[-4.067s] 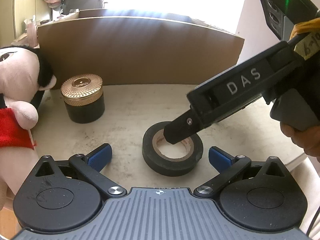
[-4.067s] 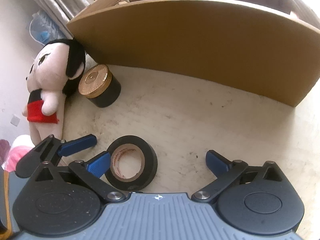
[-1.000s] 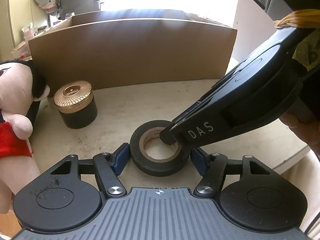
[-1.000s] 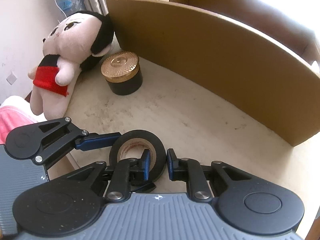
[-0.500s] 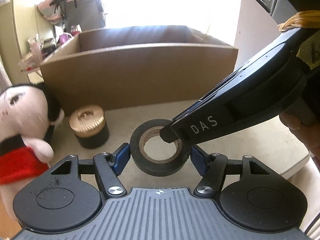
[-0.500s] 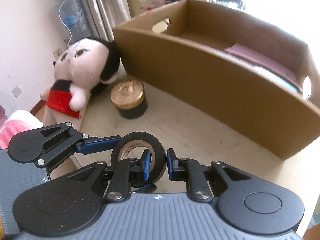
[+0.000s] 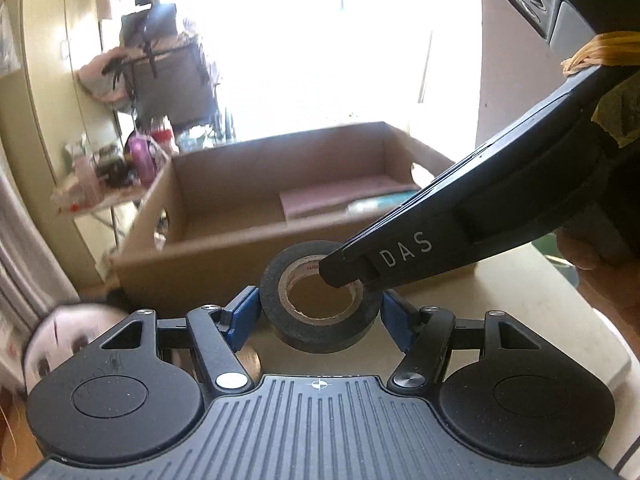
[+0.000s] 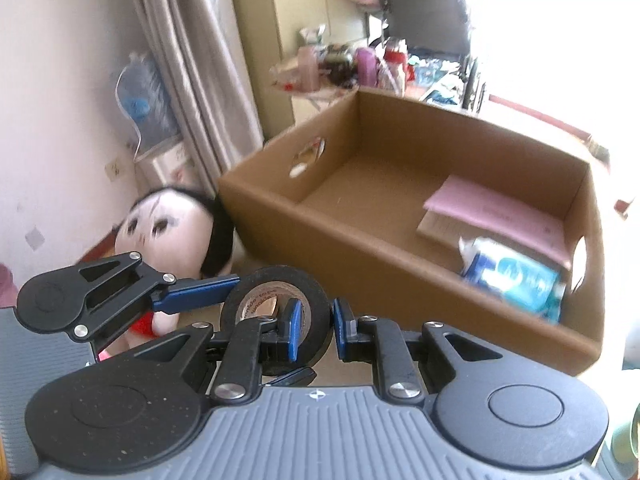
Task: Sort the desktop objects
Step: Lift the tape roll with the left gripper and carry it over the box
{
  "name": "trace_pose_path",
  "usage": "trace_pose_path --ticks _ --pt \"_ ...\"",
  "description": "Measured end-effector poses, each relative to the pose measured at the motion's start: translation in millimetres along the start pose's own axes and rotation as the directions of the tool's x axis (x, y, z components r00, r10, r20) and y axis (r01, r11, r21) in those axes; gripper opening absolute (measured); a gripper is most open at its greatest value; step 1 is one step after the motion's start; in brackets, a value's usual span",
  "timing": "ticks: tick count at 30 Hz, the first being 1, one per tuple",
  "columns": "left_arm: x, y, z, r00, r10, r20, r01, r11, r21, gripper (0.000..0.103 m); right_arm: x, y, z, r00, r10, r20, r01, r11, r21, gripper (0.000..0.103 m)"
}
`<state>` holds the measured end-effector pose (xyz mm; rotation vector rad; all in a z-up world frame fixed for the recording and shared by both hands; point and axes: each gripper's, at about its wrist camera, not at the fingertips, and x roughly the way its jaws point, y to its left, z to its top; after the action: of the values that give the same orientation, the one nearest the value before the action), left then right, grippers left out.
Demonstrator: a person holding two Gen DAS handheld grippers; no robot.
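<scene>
A black tape roll (image 7: 320, 312) hangs in the air in front of the cardboard box (image 7: 224, 248), above the tabletop. My left gripper (image 7: 320, 317) is shut on it, a blue pad on each outer side. My right gripper (image 7: 340, 276) reaches in from the right, one finger inside the roll's core. In the right wrist view my right gripper (image 8: 316, 328) is shut on the wall of the tape roll (image 8: 276, 300), with the left gripper's blue finger (image 8: 196, 298) along the roll's left side. The open cardboard box (image 8: 360, 240) lies just beyond.
Inside the box lie a pink notebook (image 8: 492, 212) and a blue and white packet (image 8: 516, 276). A plush doll (image 8: 168, 232) leans by the box's left corner. A person's hand (image 7: 600, 280) holds the right gripper. A cluttered side table (image 8: 340, 68) stands behind.
Both grippers have risen together with the tape roll, which has left the table. The box's inside has come into view, and the doll and gold-lidded jar have dropped low in the frames.
</scene>
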<state>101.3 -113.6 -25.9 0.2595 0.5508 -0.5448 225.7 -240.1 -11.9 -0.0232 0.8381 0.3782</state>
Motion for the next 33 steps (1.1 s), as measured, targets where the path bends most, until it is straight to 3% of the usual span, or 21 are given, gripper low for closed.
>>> trace_pose_path --ticks 9,17,21,28,31,33 --pt "43 22 58 1.0 -0.025 0.013 0.024 0.998 0.057 0.066 13 -42 61 0.999 -0.011 0.03 0.009 0.999 0.053 0.019" --pt "118 51 89 0.986 -0.11 -0.125 0.115 0.993 0.031 0.066 77 -102 104 0.994 0.039 -0.101 -0.02 0.984 0.179 0.019" --pt "159 64 89 0.955 -0.165 -0.244 0.167 0.986 -0.014 0.066 117 -125 107 0.977 0.073 -0.201 -0.024 0.972 0.233 0.019" --pt "213 86 83 0.876 -0.25 -0.412 0.222 0.968 -0.116 0.066 175 -147 102 0.933 0.105 -0.343 -0.009 0.963 0.27 0.019" --pt "227 94 85 0.833 -0.289 -0.472 0.237 0.957 -0.166 0.066 188 -148 102 0.916 0.104 -0.387 -0.003 0.968 0.252 0.019" --pt "233 95 86 0.816 -0.292 -0.498 0.251 0.956 -0.149 0.066 193 -147 101 0.91 0.096 -0.403 0.0 0.973 0.232 0.018"
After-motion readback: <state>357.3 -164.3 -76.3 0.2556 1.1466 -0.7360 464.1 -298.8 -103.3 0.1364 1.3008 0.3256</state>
